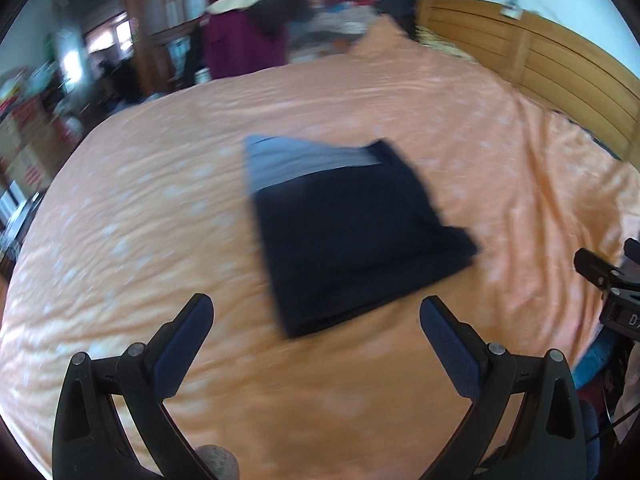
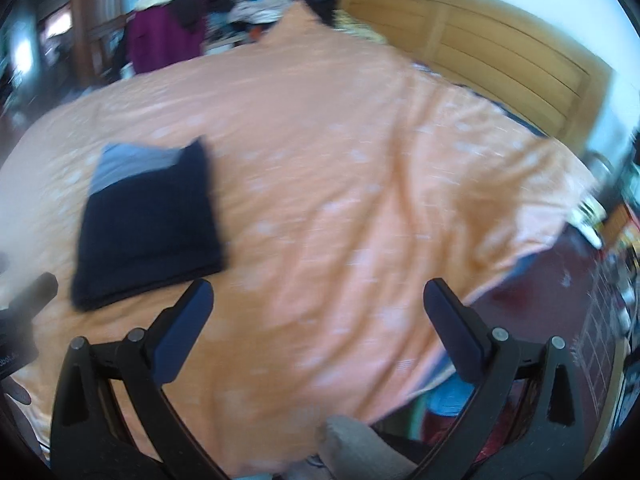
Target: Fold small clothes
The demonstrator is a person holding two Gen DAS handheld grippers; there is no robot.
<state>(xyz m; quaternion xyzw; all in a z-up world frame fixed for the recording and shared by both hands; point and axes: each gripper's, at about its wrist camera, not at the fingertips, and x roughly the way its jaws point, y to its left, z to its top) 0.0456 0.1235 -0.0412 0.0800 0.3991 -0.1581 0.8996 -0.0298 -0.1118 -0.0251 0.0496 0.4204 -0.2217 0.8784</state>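
A dark navy garment (image 1: 352,236) lay folded into a neat rectangle on the orange bedspread (image 1: 160,200). Both the left gripper (image 1: 316,320) and right gripper (image 2: 318,304) hovered spread apart, empty; folding appeared finished.

Right tongs (image 2: 318,300) spread, empty; folded dark garment (image 2: 148,232), blurred, on orange bedspread (image 2: 360,200).

Orange bedspread (image 1: 160,200), wooden headboard (image 1: 540,64), heaped clothes (image 1: 248,28) behind.

Bare orange bedspread (image 1: 360,380) lies all around the folded dark garment (image 1: 352,240), the only obstacle.
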